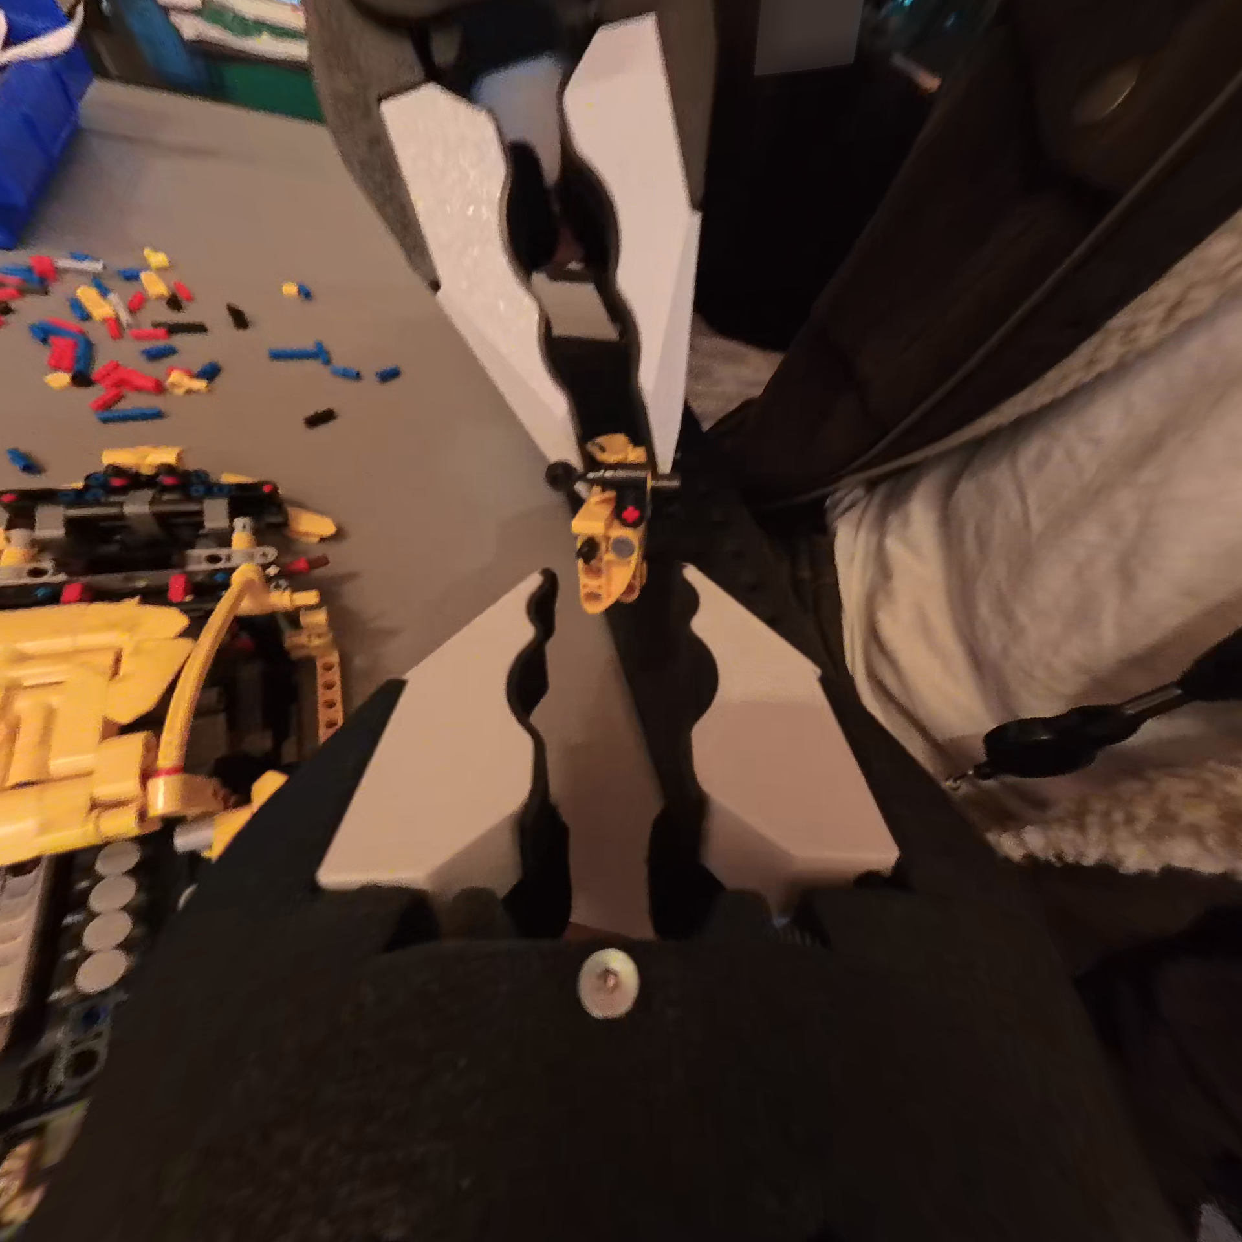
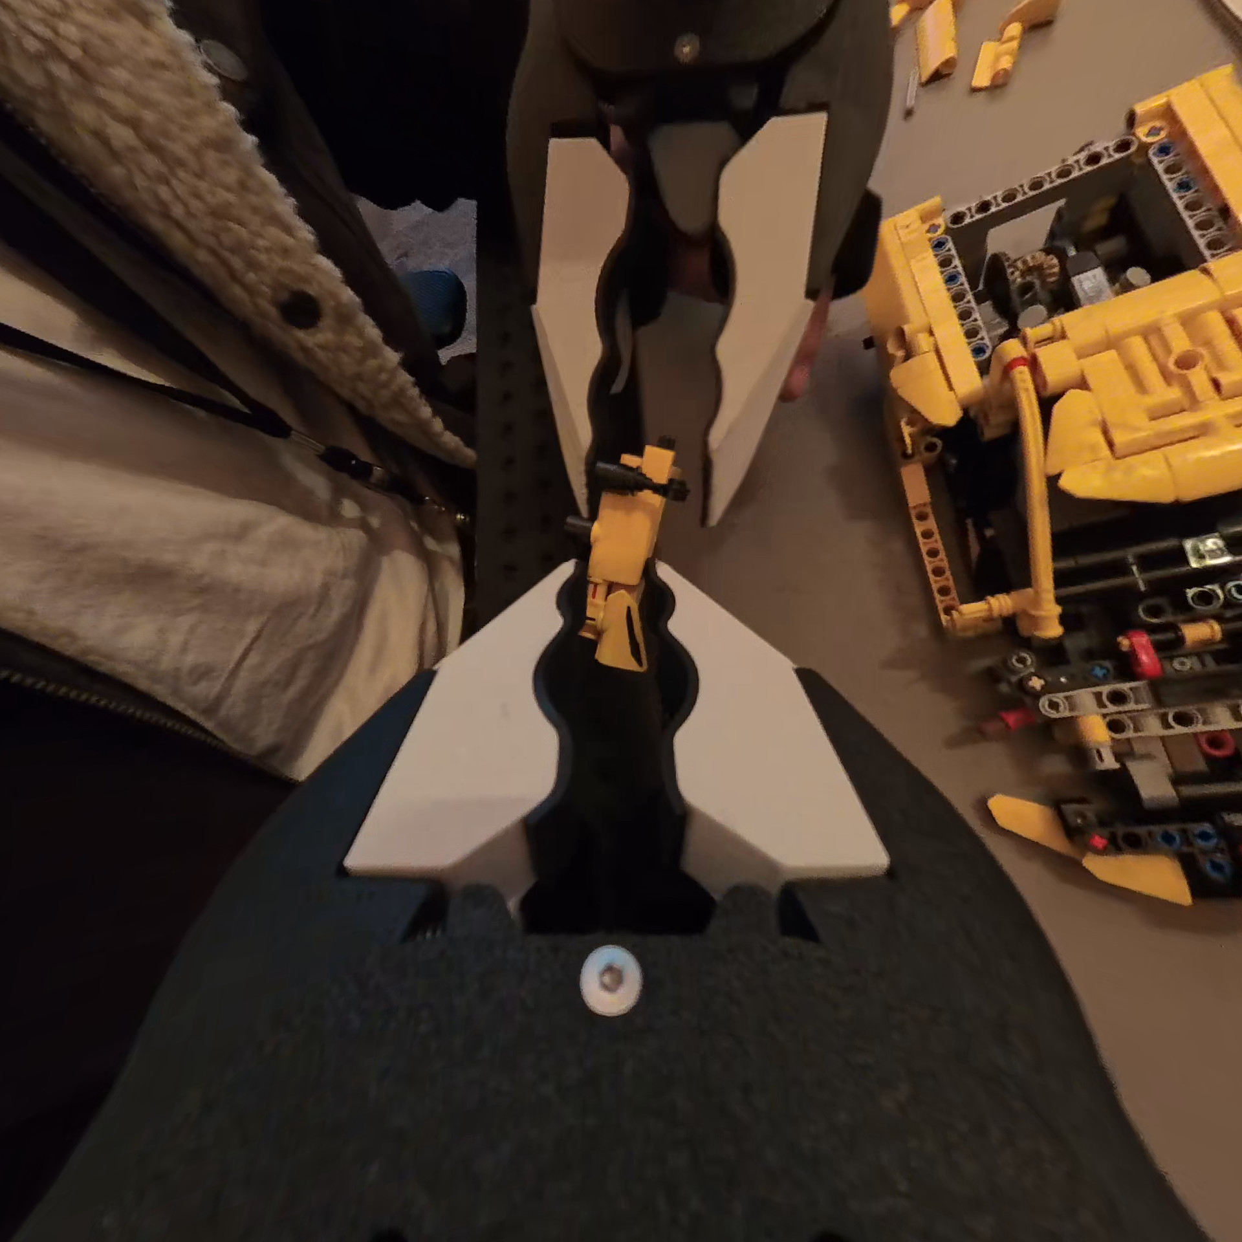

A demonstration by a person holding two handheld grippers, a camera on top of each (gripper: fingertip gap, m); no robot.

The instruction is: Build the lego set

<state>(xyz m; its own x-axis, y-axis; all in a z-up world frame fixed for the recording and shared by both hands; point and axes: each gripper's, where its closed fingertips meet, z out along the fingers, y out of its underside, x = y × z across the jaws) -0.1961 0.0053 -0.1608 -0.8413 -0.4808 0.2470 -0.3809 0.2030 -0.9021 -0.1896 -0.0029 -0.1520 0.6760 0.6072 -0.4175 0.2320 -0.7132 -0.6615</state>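
Note:
A small yellow Lego sub-assembly (image 1: 608, 537) with black pins is held in the air over the table's near edge. My right gripper (image 2: 617, 568) is shut on its lower end (image 2: 622, 571). In the left wrist view the right gripper (image 1: 625, 464) comes in from the top. My left gripper (image 1: 617, 574) faces it, jaws open, with the free end of the sub-assembly reaching just between its fingertips; the jaws stand apart from the piece. In the right wrist view the left gripper (image 2: 645, 517) is open around the black-pinned end. The large yellow and black Technic model (image 1: 101, 672) (image 2: 1075, 437) sits on the grey table.
Loose blue, red, yellow and black pieces (image 1: 101, 336) lie scattered on the table (image 1: 403, 470) beyond the model. Yellow panels (image 2: 968, 47) lie at the far right. A person's fleece jacket (image 1: 1008, 537) (image 2: 168, 269) is close beside the grippers. A blue bag (image 1: 33, 134) stands at the back left. My left and right fingertips are right by each other.

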